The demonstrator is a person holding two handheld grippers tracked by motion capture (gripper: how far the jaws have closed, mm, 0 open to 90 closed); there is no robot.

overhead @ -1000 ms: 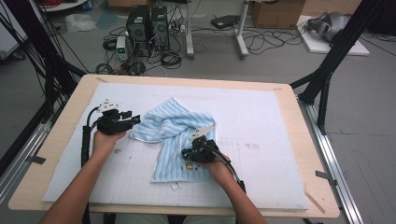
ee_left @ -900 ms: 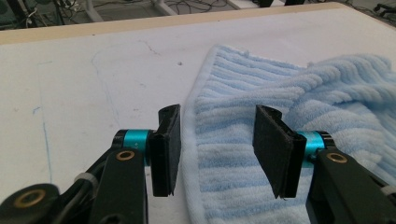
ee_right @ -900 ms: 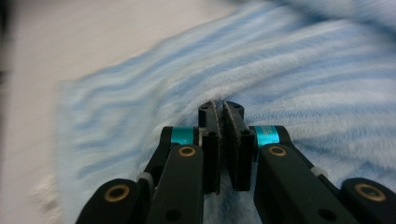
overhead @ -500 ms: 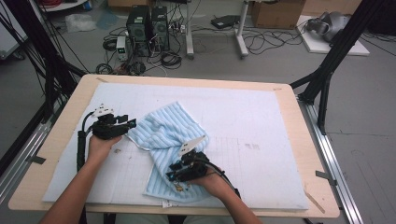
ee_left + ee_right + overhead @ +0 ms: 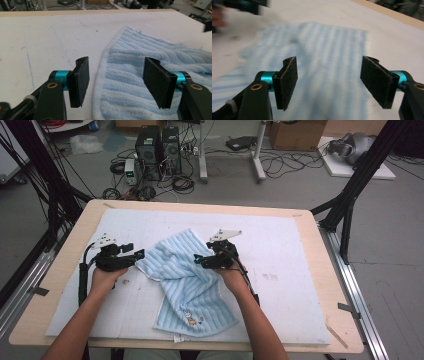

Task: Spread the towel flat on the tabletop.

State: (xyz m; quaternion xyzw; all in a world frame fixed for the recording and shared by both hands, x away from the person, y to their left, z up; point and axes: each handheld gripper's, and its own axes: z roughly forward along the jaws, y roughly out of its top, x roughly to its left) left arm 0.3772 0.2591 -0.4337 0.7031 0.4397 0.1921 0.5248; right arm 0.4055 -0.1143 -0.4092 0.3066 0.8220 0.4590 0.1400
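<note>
A light blue striped towel [image 5: 187,287] lies rumpled on the white mat [image 5: 285,270], with a small embroidered figure [image 5: 192,320] near its front hem. My left gripper [image 5: 140,254] sits at the towel's left edge. In the left gripper view the left gripper [image 5: 117,72] is open, its jaws just widened, and the towel's white-bound edge [image 5: 100,75] lies loose below them. My right gripper [image 5: 198,260] hovers over the towel's middle. In the right gripper view the right gripper [image 5: 328,67] has just been opening and holds nothing, with the blurred towel [image 5: 324,42] beneath.
The mat covers a wooden table [image 5: 330,285]. Black frame posts [image 5: 350,195] stand at both far corners. Computer towers [image 5: 160,145] and cables lie on the floor beyond the far edge. Bare mat spreads right of the towel.
The right gripper let go of the towel and moved away from the front edge toward the towel's middle. The towel's front part now lies flat. The left jaws widened in place.
</note>
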